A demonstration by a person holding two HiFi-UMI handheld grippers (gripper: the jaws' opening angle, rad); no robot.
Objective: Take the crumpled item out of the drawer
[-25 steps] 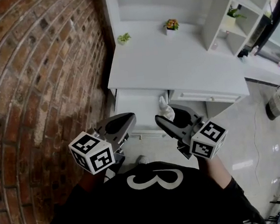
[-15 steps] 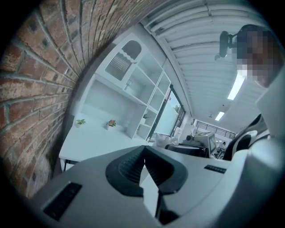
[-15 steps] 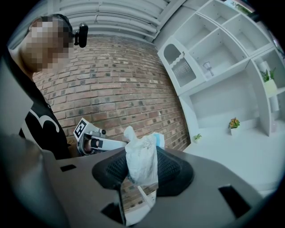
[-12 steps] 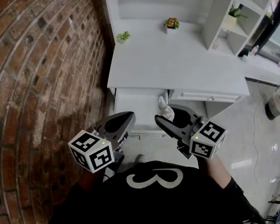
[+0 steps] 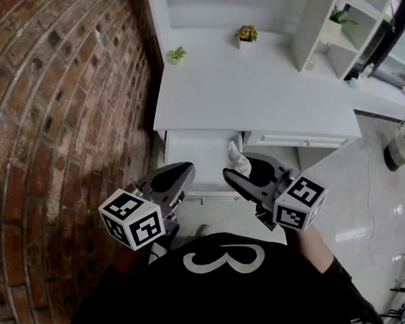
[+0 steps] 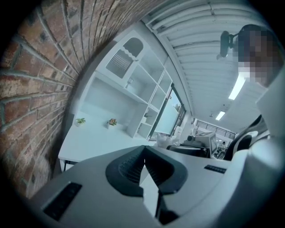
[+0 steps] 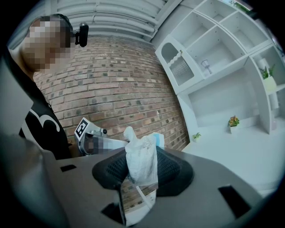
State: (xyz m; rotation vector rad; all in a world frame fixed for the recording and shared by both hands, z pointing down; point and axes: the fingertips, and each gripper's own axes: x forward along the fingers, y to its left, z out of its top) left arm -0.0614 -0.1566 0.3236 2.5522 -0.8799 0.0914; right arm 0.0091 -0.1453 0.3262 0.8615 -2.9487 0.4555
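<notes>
Two grippers in our hands, one crumpled item held.
Our right gripper (image 5: 238,173) pinches the crumpled item (image 7: 141,162) near the open drawer (image 5: 198,154); our left gripper (image 5: 187,171), at nine o'clock of it, is closed and empty.

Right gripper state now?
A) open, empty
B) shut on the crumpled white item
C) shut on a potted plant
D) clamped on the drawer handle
B: in the right gripper view, the right gripper has its pads pressed on the crumpled white item, which sticks up between them.
</notes>
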